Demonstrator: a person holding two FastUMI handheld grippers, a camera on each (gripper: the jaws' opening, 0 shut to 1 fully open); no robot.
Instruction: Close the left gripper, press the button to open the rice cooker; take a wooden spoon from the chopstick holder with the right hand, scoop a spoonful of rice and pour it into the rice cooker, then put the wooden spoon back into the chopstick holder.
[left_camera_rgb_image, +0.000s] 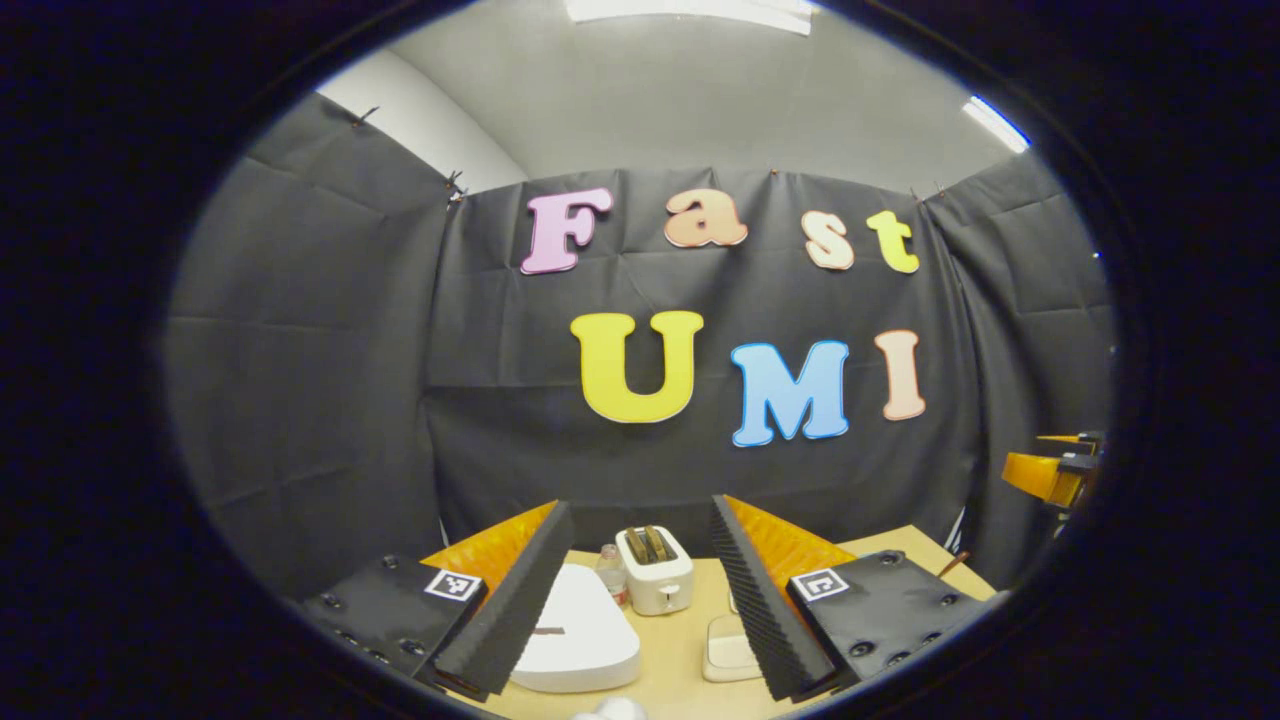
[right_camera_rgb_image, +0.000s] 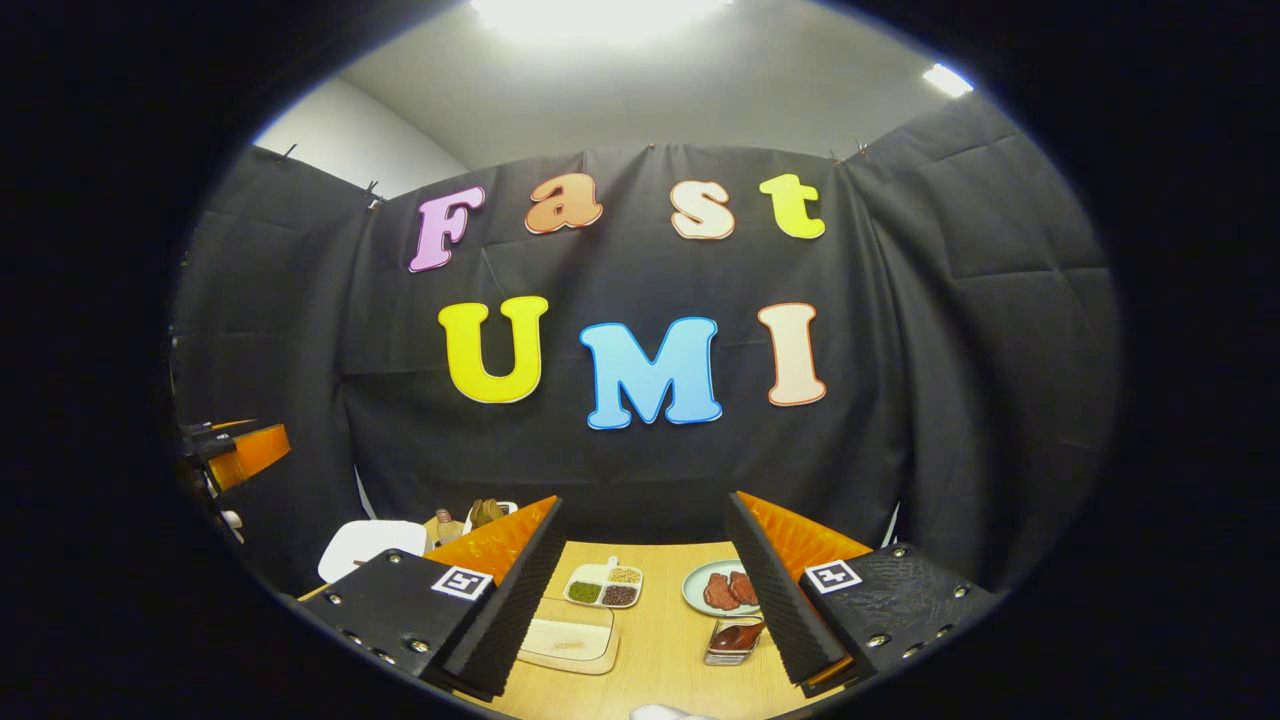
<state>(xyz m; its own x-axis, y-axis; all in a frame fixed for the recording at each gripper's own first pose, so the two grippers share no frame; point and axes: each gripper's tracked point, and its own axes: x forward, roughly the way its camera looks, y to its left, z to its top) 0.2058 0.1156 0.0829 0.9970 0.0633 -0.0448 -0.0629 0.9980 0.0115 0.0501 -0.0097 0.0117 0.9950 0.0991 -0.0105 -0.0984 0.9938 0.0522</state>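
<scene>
My left gripper (left_camera_rgb_image: 640, 585) hangs with jaws wide apart above the white rice cooker (left_camera_rgb_image: 580, 630) at the bench's (left_camera_rgb_image: 680, 650) near-left part, so I'd bring them fully together before pressing its button, while my right gripper (right_camera_rgb_image: 645, 590), also apart, waits; spoon holder not clearly seen.

The white rice cooker (left_camera_rgb_image: 580, 635) sits lid-down and closed on the bench, beside the white toaster.
</scene>
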